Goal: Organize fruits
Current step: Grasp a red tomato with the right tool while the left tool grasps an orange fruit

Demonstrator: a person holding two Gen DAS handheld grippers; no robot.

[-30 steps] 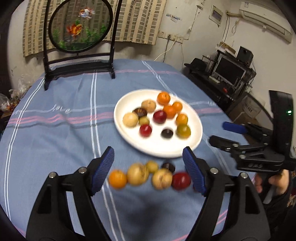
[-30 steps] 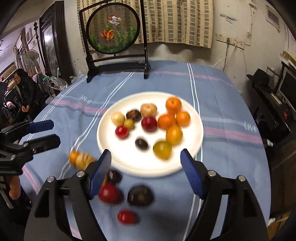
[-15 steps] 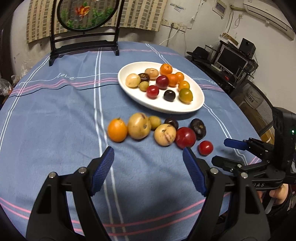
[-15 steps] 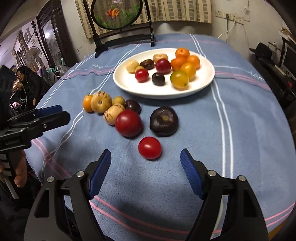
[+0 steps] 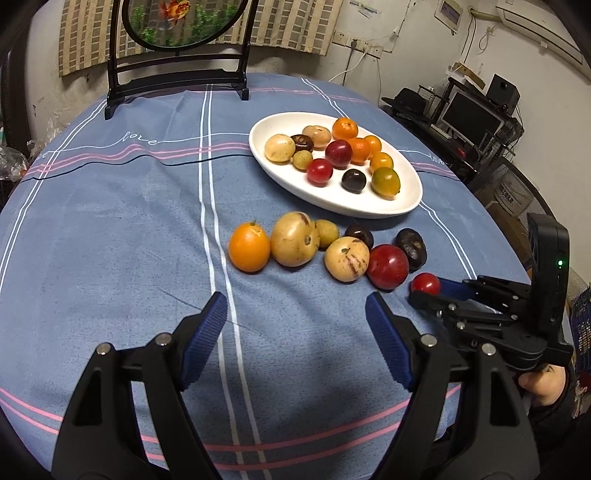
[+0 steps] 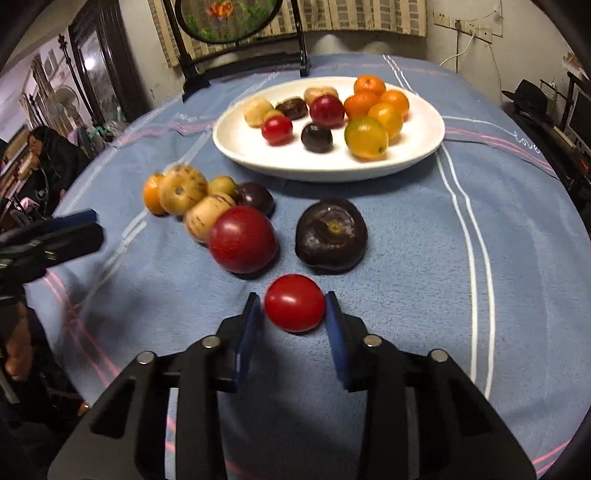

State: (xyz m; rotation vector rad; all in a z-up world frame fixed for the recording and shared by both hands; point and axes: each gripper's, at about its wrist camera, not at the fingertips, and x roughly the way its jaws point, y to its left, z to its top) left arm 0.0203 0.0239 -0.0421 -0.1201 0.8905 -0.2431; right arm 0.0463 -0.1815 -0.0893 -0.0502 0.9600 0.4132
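A white plate (image 5: pixel 406 206) (image 6: pixel 417 155) holds several fruits. Loose fruits lie on the blue cloth before it: an orange (image 5: pixel 249 248), two tan fruits, a big red fruit (image 6: pixel 242 239), a dark brown fruit (image 6: pixel 331 230) and a small red tomato (image 6: pixel 294 302) (image 5: pixel 425 283). My right gripper (image 6: pixel 294 308) has its blue pads closed against both sides of the small tomato, which rests on the cloth. My left gripper (image 5: pixel 295 314) is open and empty, above the cloth short of the fruit row.
A black-framed round fish screen (image 5: pixel 177 22) stands at the table's far edge. A desk with a monitor (image 5: pixel 469 118) is off to the right. A seated person (image 6: pixel 48 158) is at the far left. The table edge is near my right gripper.
Both grippers have dropped lower and pulled back towards the loose fruits. The right gripper has moved forward and closed from wide open onto the small red tomato. The left stays open.
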